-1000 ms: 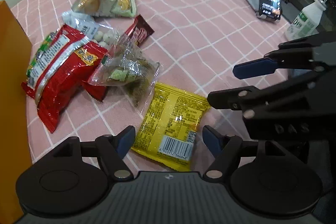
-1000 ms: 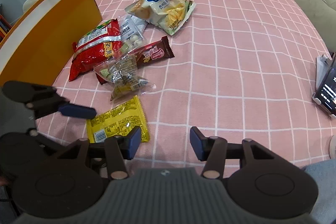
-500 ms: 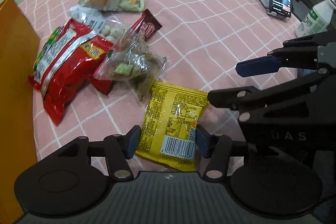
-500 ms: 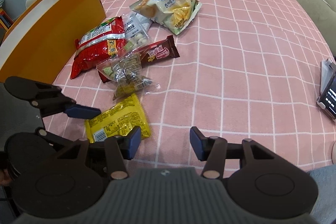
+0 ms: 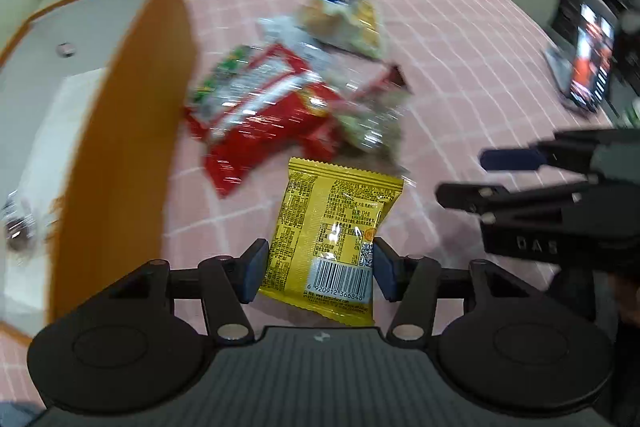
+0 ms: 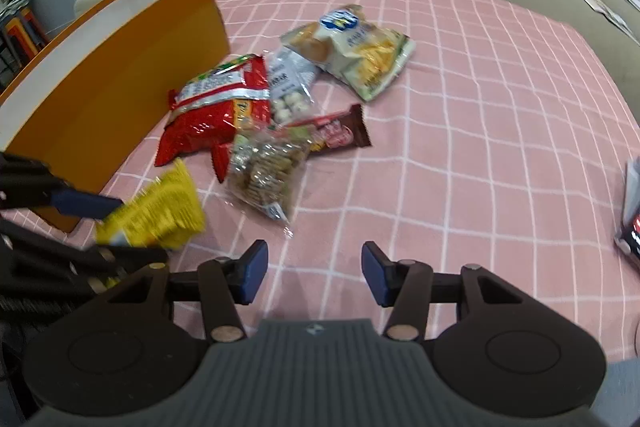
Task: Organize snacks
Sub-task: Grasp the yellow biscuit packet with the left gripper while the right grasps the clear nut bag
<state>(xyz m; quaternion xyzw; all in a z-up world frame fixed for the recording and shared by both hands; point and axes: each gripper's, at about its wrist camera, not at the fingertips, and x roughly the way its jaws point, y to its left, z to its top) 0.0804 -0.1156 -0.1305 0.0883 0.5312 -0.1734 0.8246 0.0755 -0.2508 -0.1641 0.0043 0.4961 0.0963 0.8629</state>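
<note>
Fingers of the left gripper (image 5: 318, 273), spread around the yellow snack packet (image 5: 336, 231) a second ago, now pinch its barcode end from both sides. The packet, flat on the pink checked cloth (image 6: 480, 131) before, hangs lifted above it, just beside the open orange box (image 6: 120, 83). Right gripper (image 6: 314, 273) fingers (image 6: 254, 269) stand apart, holding nothing, unmoved over bare cloth. Remaining snacks, among them the red bag (image 6: 212, 107) and clear cracker bag (image 6: 268, 175), lie where they were. Judgement: pick-up is accomplished; transfer into the box likely follows.
</note>
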